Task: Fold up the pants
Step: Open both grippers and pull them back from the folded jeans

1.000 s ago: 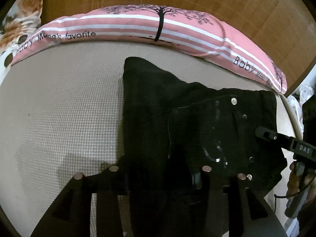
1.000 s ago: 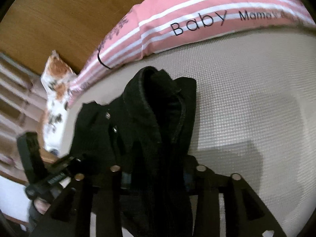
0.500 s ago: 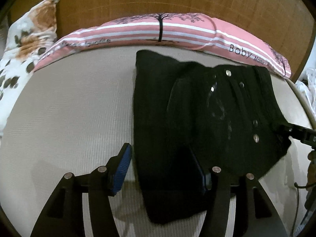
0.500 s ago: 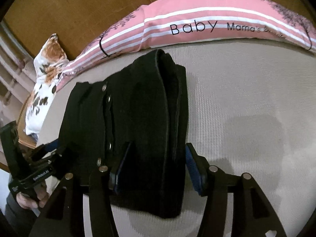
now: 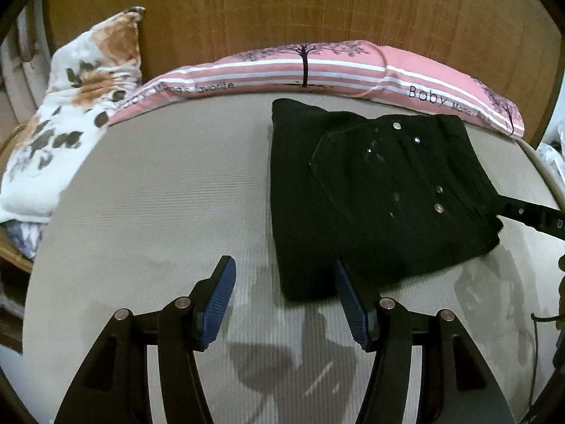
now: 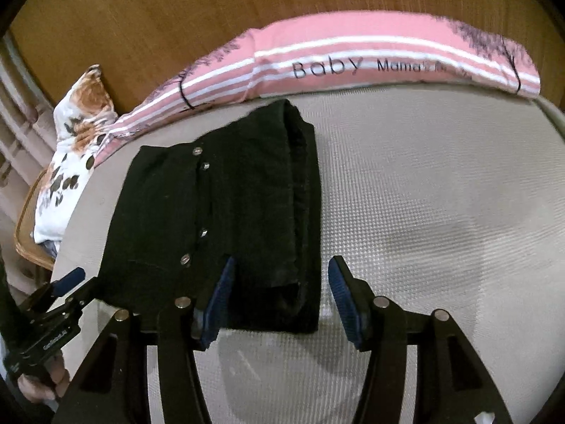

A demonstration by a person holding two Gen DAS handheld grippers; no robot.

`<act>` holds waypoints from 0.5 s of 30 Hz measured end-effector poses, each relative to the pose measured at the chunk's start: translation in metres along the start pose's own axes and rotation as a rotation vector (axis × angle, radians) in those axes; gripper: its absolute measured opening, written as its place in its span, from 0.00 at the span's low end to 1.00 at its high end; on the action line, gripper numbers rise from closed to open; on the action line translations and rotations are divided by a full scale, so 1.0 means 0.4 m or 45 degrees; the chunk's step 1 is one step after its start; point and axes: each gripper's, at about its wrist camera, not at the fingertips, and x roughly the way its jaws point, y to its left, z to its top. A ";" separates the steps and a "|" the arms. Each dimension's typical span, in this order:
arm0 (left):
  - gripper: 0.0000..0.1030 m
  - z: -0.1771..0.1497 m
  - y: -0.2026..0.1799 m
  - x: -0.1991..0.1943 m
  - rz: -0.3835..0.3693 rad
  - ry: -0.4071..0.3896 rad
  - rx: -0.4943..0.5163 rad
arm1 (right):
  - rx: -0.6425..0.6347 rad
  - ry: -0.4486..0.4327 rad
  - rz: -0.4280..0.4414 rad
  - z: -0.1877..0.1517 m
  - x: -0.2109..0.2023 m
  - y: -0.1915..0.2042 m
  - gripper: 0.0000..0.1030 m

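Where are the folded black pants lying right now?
The folded black pants lie on the beige mattress, right of centre in the left wrist view, just before the pink striped pillow.

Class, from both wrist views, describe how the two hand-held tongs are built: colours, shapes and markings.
Both tongs, left and right, are matte black angular frames with cut-out slots and round silver pivot pins. Each finger ends in a ribbed blue pad. Seen from the other camera, the body carries small white lettering, too small to read. A thin dark cable hangs by the right one.

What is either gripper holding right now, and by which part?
Nothing. The left gripper and right gripper both stand open above the mattress, and the folded pants lie free.
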 end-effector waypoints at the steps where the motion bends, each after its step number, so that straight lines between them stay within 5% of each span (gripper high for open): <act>1: 0.57 -0.007 -0.002 -0.009 0.008 0.003 -0.002 | -0.014 -0.004 -0.010 -0.003 -0.007 0.007 0.51; 15: 0.77 -0.099 -0.019 -0.197 0.083 -0.076 -0.104 | -0.136 -0.154 -0.093 -0.124 -0.197 0.131 0.88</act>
